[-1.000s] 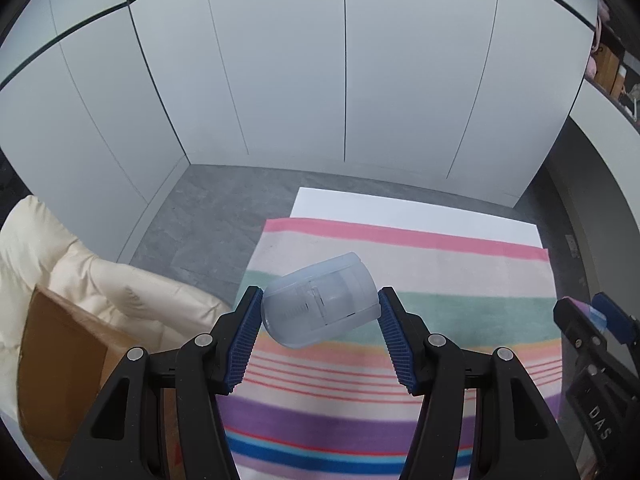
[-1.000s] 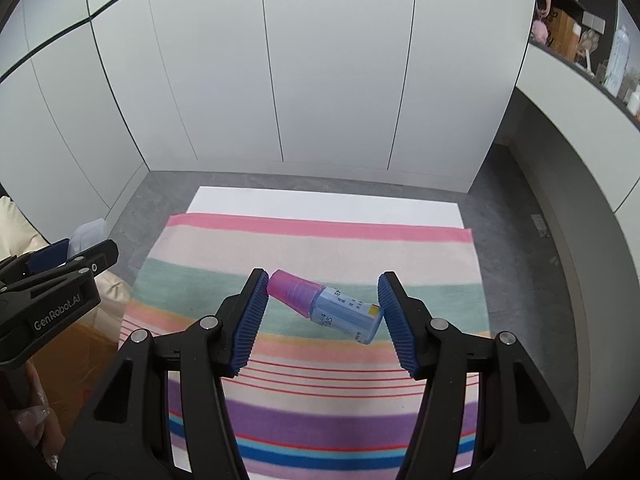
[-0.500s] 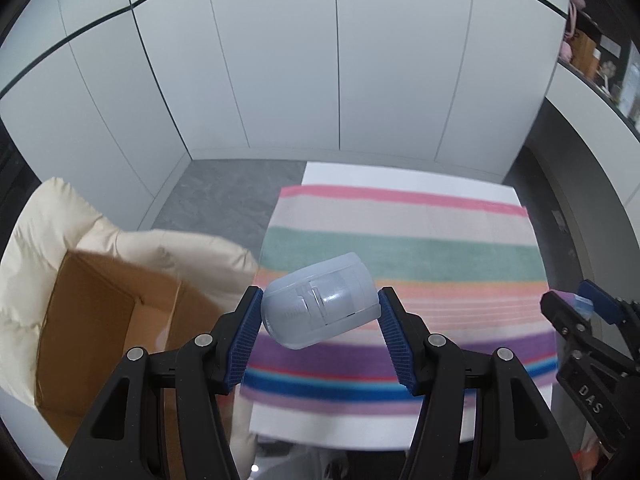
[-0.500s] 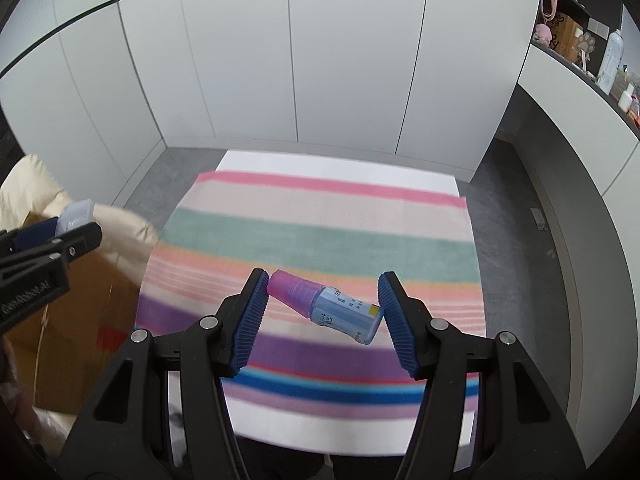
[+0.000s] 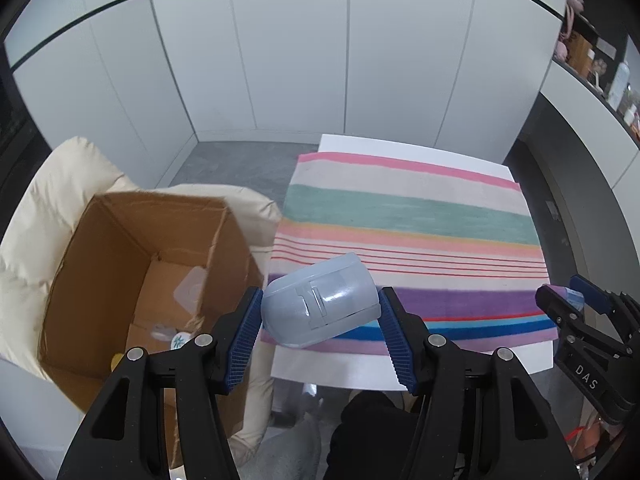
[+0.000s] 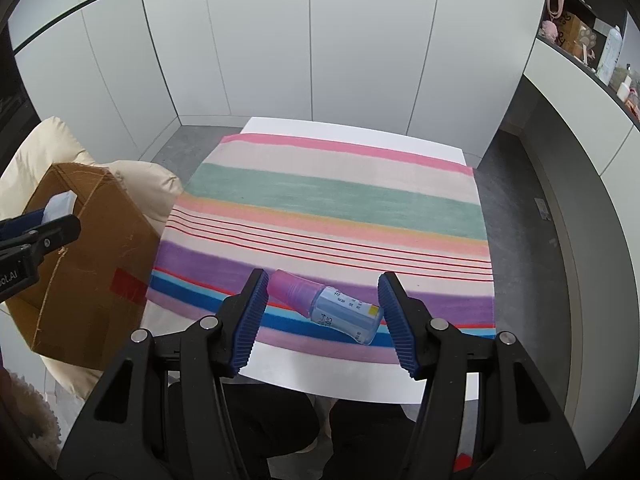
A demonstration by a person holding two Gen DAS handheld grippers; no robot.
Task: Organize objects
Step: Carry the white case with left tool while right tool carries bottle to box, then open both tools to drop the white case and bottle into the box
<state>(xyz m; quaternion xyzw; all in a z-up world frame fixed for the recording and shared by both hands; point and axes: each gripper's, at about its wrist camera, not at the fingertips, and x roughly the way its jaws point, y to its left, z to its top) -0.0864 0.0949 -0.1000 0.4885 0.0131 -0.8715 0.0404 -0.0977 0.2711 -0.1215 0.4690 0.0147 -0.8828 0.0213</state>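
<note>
Both grippers shifted boxward: one case [image 5: 320, 300], one bottle [image 6: 326, 306], one box [image 5: 132, 276].

Home interior, likely living or utility room. Far side: full-height white cabinet doors [image 6: 312, 40], flat, handleless. Grey floor [image 6: 520, 184] around white table [image 6: 348, 380] covered by striped cloth [image 6: 332, 200]. Right: white counter with open shelf [image 6: 580, 36] holding bottles, pink items, small boxes. Left: cream padded chair [image 5: 36, 200] with open cardboard box [image 5: 120, 248] on seat, few small items inside.
</note>
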